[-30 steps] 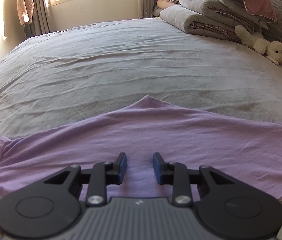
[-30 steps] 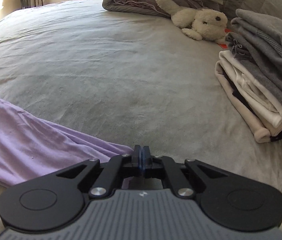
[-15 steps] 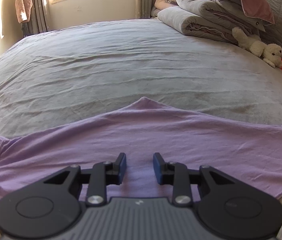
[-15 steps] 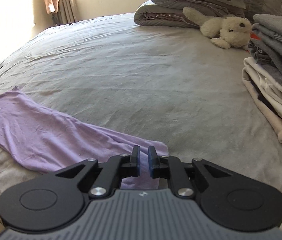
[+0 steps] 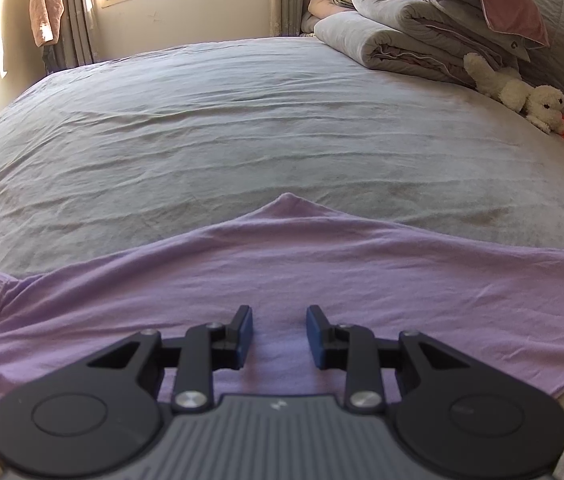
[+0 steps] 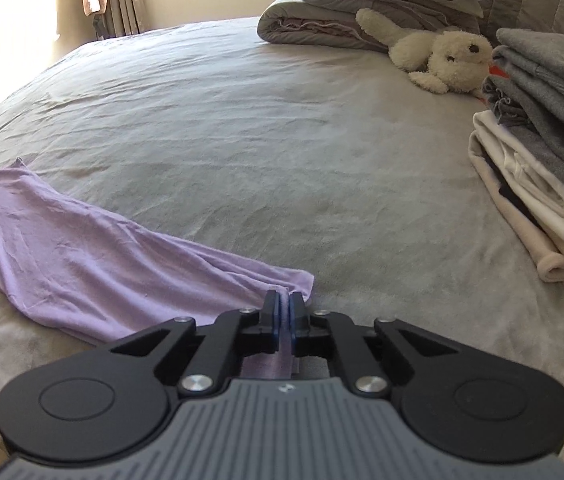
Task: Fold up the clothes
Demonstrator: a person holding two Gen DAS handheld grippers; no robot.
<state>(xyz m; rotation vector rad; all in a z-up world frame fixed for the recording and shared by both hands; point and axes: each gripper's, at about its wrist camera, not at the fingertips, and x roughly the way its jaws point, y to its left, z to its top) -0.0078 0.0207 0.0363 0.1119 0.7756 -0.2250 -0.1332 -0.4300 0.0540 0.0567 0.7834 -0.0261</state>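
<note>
A lilac shirt (image 5: pixel 321 280) lies spread across the near part of the bed (image 5: pixel 242 128), running from a hemmed end at the left to its other end at the right. Its far edge rises to a soft peak near the middle.

The left gripper (image 5: pixel 279 334) points down over the shirt's near half. Its jaws stand apart, with lilac cloth showing in the gap below them; whether the blue pads touch the fabric cannot be told.

The right gripper (image 6: pixel 284 310) is at the shirt's (image 6: pixel 102 256) right end. Its jaws have just been closing and now stand together, clamped on a fold of the lilac cloth, which shows between the pads and behind them toward the gripper body. A small corner of the shirt pokes out just beyond the jaw tips. From there the shirt stretches away to the left, lying flat and wrinkled on the bed (image 6: pixel 262 140).

Well apart to the right sits a stack of folded clothes (image 6: pixel 541 168), grey over white and cream. A plush toy (image 6: pixel 441 56) lies beyond it, against rolled quilts (image 6: pixel 341 20).
</note>
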